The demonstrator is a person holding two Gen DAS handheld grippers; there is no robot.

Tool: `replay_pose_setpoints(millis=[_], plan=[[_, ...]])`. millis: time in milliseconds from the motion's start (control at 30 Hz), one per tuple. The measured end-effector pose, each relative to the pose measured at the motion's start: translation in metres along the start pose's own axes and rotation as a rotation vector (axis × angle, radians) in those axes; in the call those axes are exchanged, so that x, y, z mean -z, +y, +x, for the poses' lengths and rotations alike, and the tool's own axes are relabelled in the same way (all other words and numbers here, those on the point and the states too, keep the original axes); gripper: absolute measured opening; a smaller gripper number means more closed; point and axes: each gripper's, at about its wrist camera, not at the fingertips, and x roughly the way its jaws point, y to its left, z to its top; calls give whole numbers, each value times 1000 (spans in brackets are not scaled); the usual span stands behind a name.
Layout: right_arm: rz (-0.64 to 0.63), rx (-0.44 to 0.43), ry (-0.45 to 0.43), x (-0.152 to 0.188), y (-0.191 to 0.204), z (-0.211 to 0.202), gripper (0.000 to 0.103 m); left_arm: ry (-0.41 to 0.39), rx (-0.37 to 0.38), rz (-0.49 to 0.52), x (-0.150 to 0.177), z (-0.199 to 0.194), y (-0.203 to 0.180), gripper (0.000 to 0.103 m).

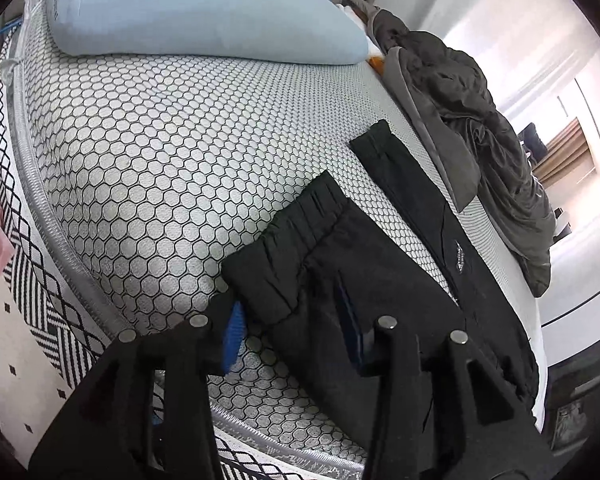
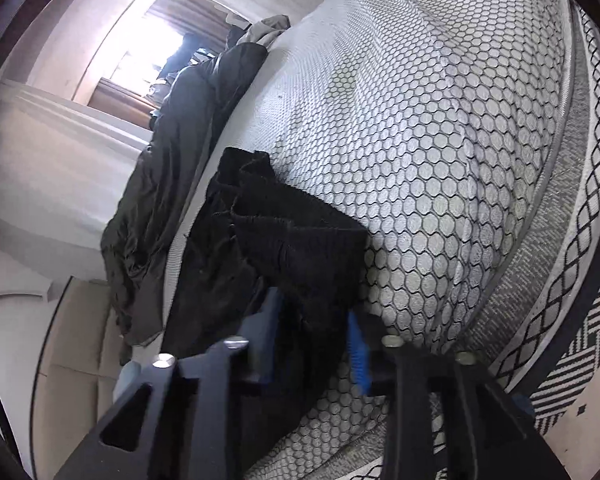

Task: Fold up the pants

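Left wrist cam, going L to R: spotted a b&w patterned rug (image 1: 32, 300) on the floor at far left, next to the bed edge. Then hit the hexagon-print mattress (image 1: 160, 160), w/ a light blue pillow (image 1: 188, 8) lying along its far end. Found the left gripper (image 1: 294, 332) at the bottom middle, pointed down at the bed, blue pads apart. Had the gathered waistband corner of the black pants (image 1: 340, 272) sitting between the pads, not squeezed afaict. Saw the pants lying flat on the mattress near its front edge, partly folded, one leg running up and to the right w/ a small label on it. Noticed a dark crumpled jacket (image 1: 480, 120) heaped along the mattress's right side, just beside that leg.

Right wrist cam, same L to R deal: got the jacket draped over the bed edge at left, then bunched-up pants cloth in the middle. Caught the right gripper (image 2: 314, 348) at the bottom, pads a bit apart w/ cloth hanging between them, right pad looking clear of it. Ended w/ mattress and rug off to the right.
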Motion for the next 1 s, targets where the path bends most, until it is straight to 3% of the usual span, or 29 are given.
replay_pose_setpoints(millis=[67, 167, 333, 400, 433, 467, 533, 600, 667, 733, 867, 1000], plan=[[-35, -30, -34, 0, 12, -5, 14, -19, 22, 0, -1, -6, 2, 14], [-99, -49, -75, 2, 24, -19, 14, -20, 30, 0, -3, -12, 8, 14], [7, 1, 37, -3, -5, 0, 16, 30, -3, -22, -1, 0, 12, 14], [59, -48, 22, -6, -10, -7, 22, 10, -36, -7, -1, -6, 7, 19], [55, -30, 9, -8, -11, -9, 28, 2, -56, 3, -1, -8, 4, 25], [31, 16, -37, -10, -7, -17, 31, -18, -85, 12, -3, -12, 1, 31], [-9, 66, -125, -11, -1, -32, 48, -66, -115, 16, -4, -22, -1, 40], [-49, 54, -214, -12, 7, -50, 49, -150, -152, 46, -5, -41, -7, 50], [-70, 35, -254, -14, 14, -58, 54, -255, -134, 94, -2, -64, -19, 65], [-138, 14, -285, -6, 30, -65, 68, -314, -76, 140, 4, -77, -33, 80], [-318, -28, -228, 15, 80, -51, 85, -275, 64, 325, 28, -71, -80, 95], [-488, -108, -25, 52, 133, -2, 91, -134, 147, 505, 61, -34, -132, 98]])
